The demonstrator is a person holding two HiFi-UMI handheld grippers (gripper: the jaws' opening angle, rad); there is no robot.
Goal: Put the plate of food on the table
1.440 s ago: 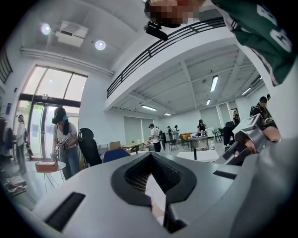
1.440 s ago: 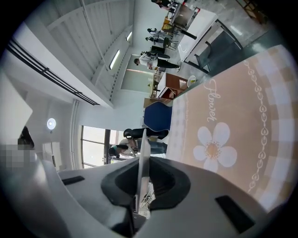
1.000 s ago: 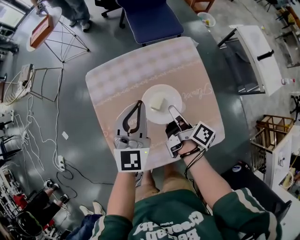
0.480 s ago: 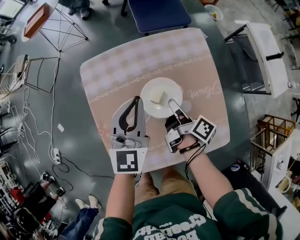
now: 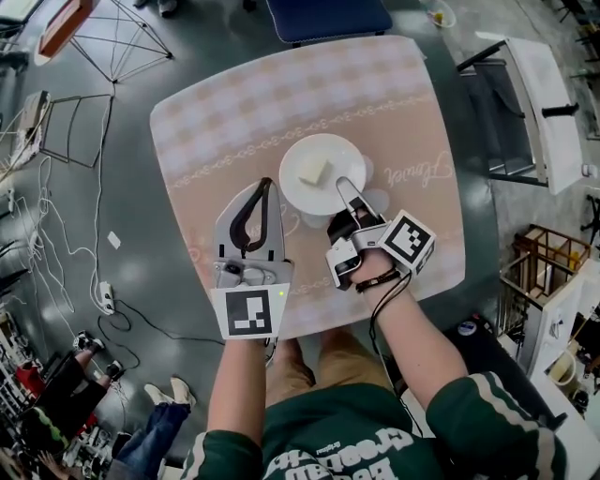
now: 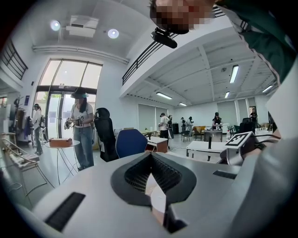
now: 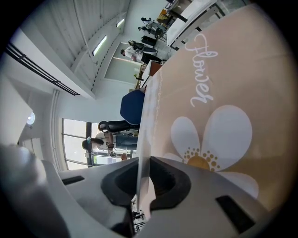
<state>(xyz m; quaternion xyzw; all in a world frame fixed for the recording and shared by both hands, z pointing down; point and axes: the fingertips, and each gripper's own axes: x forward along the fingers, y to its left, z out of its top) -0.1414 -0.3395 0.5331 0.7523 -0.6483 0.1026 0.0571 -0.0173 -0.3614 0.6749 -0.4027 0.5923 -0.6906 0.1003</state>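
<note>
At the near edge of the tabletop (image 5: 234, 122), the left gripper (image 5: 268, 183) lies at the plate's 8 o'clock, just beside it. Its fingers (image 6: 135, 174) are pressed together at the tips and grip nothing. The right gripper (image 5: 343, 185) comes in from 5 o'clock, its fingers (image 7: 167, 181) pinching the rim of the white plate (image 5: 337, 150). The plate sits over the middle of the beige cloth, with a pale block of food (image 5: 314, 172) at its centre. I cannot tell whether the plate touches the cloth. A printed daisy (image 7: 209, 139) shows under the right gripper. A blue chair (image 5: 328, 17) stands beyond the tabletop at 12 o'clock.
</note>
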